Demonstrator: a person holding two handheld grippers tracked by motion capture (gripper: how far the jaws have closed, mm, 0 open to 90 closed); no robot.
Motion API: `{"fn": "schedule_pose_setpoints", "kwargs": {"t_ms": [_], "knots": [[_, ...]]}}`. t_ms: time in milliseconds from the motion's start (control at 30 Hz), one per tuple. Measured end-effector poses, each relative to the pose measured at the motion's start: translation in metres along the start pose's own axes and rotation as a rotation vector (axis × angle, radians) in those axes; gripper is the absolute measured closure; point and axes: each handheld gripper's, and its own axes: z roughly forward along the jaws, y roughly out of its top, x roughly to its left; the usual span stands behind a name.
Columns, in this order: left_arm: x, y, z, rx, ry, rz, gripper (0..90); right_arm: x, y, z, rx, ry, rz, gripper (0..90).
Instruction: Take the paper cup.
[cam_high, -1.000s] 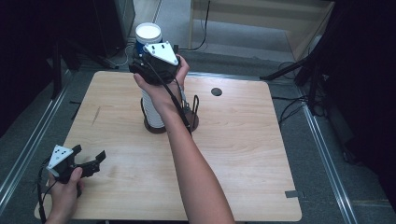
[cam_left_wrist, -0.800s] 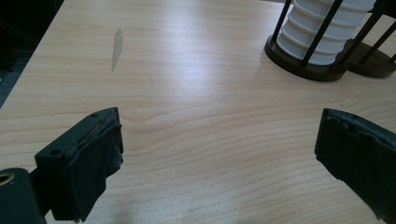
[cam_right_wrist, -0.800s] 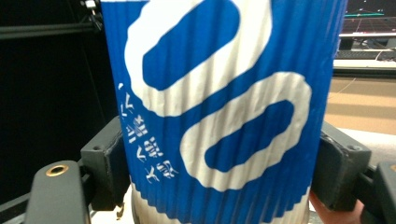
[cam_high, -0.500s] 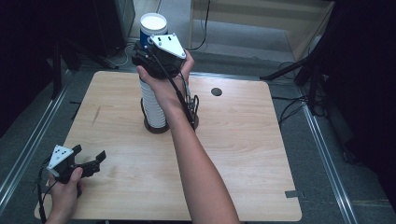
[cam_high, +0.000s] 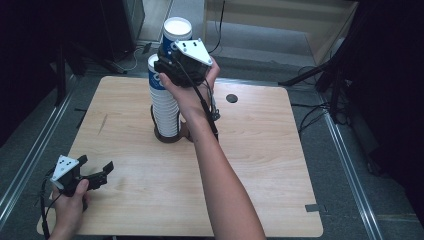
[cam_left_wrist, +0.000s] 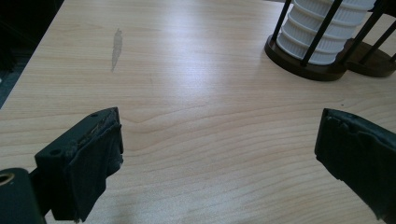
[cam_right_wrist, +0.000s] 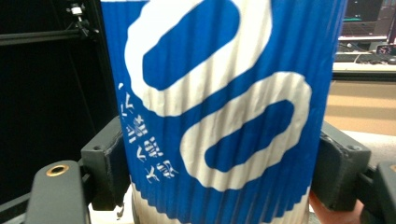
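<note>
Well to the left of the cup stack (cam_high: 165, 107), toward the near edge of the wooden table (cam_high: 280, 165), the left gripper (cam_high: 95, 172) rests low with its jaws spread wide and nothing between them. Directly above the stack, the right gripper (cam_high: 167, 62) clamps a blue-and-white paper cup (cam_high: 177, 31) by its sides, upright, clear of the stack's top.
</note>
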Motion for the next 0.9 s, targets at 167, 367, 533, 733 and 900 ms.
{"fn": "schedule_pose_setpoints", "kwargs": {"t_ms": [167, 367, 533, 733, 900], "knots": [[0.0, 0.0, 0.0, 0.002, 0.001, 0.003, 1.9, -0.009, -0.003, -0.005, 0.006, -0.011, -0.006, 20.4], [0.0, 0.0, 0.0, 0.002, 0.002, 0.006, 1.9, -0.019, -0.007, -0.013, 0.013, -0.018, -0.009, 20.3], [-0.001, 0.0, 0.0, 0.001, 0.003, 0.006, 1.9, -0.028, -0.013, -0.018, 0.022, -0.032, -0.009, 20.4], [0.0, 0.0, 0.0, 0.002, 0.004, 0.011, 1.9, -0.036, -0.021, -0.025, 0.024, -0.043, -0.02, 20.3], [-0.001, 0.0, 0.0, 0.002, 0.004, 0.011, 1.9, -0.042, -0.027, -0.031, 0.031, -0.051, -0.012, 20.3]]}}
